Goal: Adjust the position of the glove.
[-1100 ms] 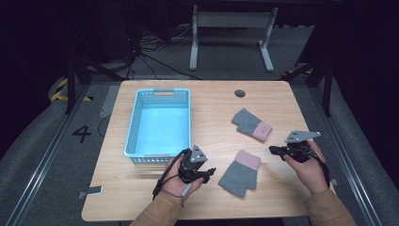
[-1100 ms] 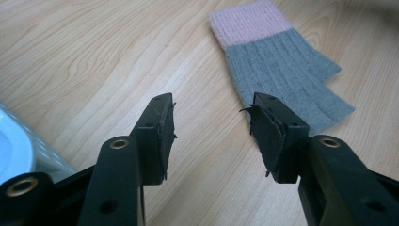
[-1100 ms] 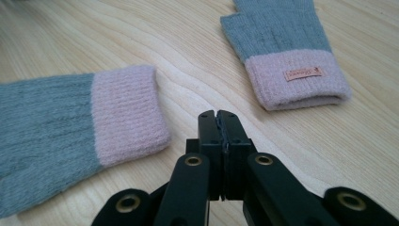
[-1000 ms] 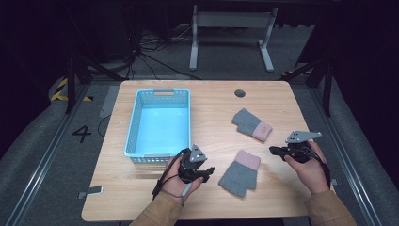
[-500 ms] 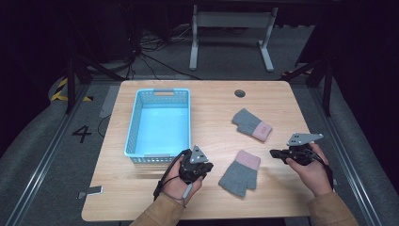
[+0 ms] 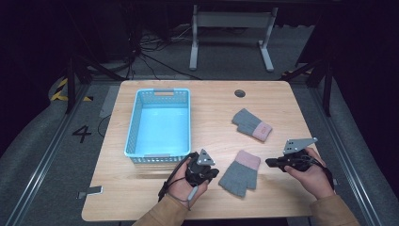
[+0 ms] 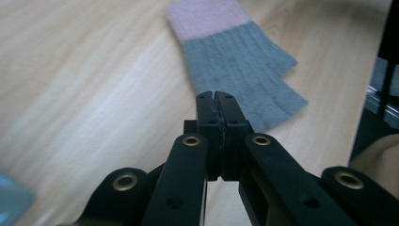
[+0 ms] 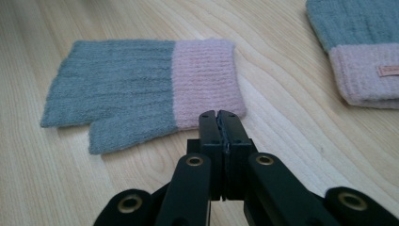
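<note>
Nearest the person, the left gripper (image 6: 210, 172) sits low over the front of the table (image 6: 141, 197), its jaws pressed together on nothing. Compared with a second ago it has drawn in a little and turned, so its tip now aims at the grey end of the near glove (image 6: 240, 173), just beside it but not touching. In the left gripper view the same glove (image 7: 240, 66) lies flat just past the closed tips, pink cuff away from them.

The right gripper (image 6: 272, 163) has barely shifted over that second. Its jaws are also pinched tight and empty, pointing at the pink cuff from the other side. In the right gripper view the cuff edge of the near glove (image 8: 141, 92) lies just ahead of the tips, apart from them.

So the two grippers now flank one glove, which reads as lining up for a pick; both would have to open first.

Farther out lies the second glove (image 6: 252, 124), well apart from the first and untouched. Farther left stands the blue basket (image 6: 131, 136), holding nothing, probably where the gloves are headed
</note>
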Tool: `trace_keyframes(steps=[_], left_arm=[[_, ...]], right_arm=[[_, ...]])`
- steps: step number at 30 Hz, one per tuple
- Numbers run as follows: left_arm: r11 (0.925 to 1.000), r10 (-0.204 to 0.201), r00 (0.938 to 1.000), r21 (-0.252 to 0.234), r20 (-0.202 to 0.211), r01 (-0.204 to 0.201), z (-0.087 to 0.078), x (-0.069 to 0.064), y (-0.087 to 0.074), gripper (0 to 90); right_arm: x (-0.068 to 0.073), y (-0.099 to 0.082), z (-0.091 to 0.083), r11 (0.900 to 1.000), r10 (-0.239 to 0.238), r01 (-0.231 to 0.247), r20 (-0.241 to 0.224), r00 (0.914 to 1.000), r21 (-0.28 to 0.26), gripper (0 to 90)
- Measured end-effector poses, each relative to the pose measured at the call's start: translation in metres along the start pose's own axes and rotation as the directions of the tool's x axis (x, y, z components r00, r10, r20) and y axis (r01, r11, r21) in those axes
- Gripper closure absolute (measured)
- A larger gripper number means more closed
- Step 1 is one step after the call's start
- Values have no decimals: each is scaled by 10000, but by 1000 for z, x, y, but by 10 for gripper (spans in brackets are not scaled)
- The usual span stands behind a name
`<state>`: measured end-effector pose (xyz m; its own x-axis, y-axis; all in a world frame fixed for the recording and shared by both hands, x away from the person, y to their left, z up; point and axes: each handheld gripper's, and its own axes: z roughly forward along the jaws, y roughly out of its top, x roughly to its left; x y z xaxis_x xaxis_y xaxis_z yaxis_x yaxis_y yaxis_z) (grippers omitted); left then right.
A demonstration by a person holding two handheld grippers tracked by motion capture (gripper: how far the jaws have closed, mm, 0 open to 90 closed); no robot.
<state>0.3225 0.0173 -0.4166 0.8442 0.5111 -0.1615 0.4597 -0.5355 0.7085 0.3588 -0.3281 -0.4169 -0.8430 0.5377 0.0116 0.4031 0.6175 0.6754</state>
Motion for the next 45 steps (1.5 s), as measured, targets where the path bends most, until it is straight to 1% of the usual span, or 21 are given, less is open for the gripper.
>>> trace_keyframes(steps=[3,4,5,6,7,8,9,13,17,18,19,21,23,25,26,28,31,34,38,41,45], left_arm=[[9993,292,9994,226,211,-297,10,-10,0,900],[9982,406,9983,421,423,-424,15,-15,0,900],[9982,406,9983,421,423,-424,15,-15,0,900],[9975,413,9972,539,616,-446,21,-19,-2,900],[9975,413,9972,539,616,-446,21,-19,-2,900],[9973,494,9961,505,734,-532,23,-20,-2,900],[9975,455,9957,495,805,-496,26,-22,-3,900],[9954,704,9919,577,1059,-768,35,-29,-3,900],[9959,609,9898,579,1290,-688,41,-30,-3,900],[9974,479,9889,470,1405,-550,46,-30,0,900],[9974,479,9889,470,1405,-550,46,-30,0,900],[9984,329,9838,406,1763,-406,52,-32,5,900],[9974,510,9822,416,1809,-594,58,-38,9,900],[9959,652,9780,488,1982,-763,62,-43,12,900],[9959,642,9779,499,1989,-755,64,-45,12,900],[9940,823,9744,533,2094,-954,69,-49,14,900],[9931,846,9723,607,2180,-1000,72,-52,16,900],[9906,1010,9698,684,2218,-1188,77,-54,18,900],[9873,1097,9691,885,2208,-1319,83,-56,18,900],[9821,1386,9658,951,2190,-1625,87,-57,19,900],[9789,1465,9669,1101,2087,-1720,89,-58,19,900]], right_arm=[[0,-1,0,10000,76,-76,31,10000,-13,900],[0,-2,0,9999,116,-116,58,9999,-28,900],[0,-2,-1,9999,121,-121,63,9999,-49,900],[0,-2,-1,9999,127,-127,61,9999,-69,900],[0,-2,-1,9999,127,-127,61,9999,-69,900],[0,-2,-1,9999,129,-128,56,9999,-92,900],[0,-2,-1,9999,123,-123,57,9999,-100,900],[2,-1,1,10000,60,-61,-34,10000,-64,900],[4,-1,2,10000,37,-37,-52,10000,-34,900],[4,-2,2,10000,33,-33,-8,10000,-56,900],[4,-2,2,10000,33,-33,-8,10000,-56,900],[2,-5,-1,9998,182,-182,93,9998,-88,900],[2,-7,-2,9996,244,-243,144,9996,-111,900],[0,-10,-7,9991,377,-372,249,9990,-198,900],[0,-10,-7,9991,377,-372,249,9990,-198,900],[0,-13,-11,9985,485,-476,324,9983,-268,900],[-1,-16,-12,9982,552,-542,368,9978,-274,900],[-1,-19,-14,9977,629,-618,419,9971,-269,900],[-1,-22,-16,9970,725,-712,449,9964,-308,900],[-1,-24,-17,9969,745,-731,474,9961,-294,900],[0,-25,-18,9965,791,-776,495,9956,-311,900]])
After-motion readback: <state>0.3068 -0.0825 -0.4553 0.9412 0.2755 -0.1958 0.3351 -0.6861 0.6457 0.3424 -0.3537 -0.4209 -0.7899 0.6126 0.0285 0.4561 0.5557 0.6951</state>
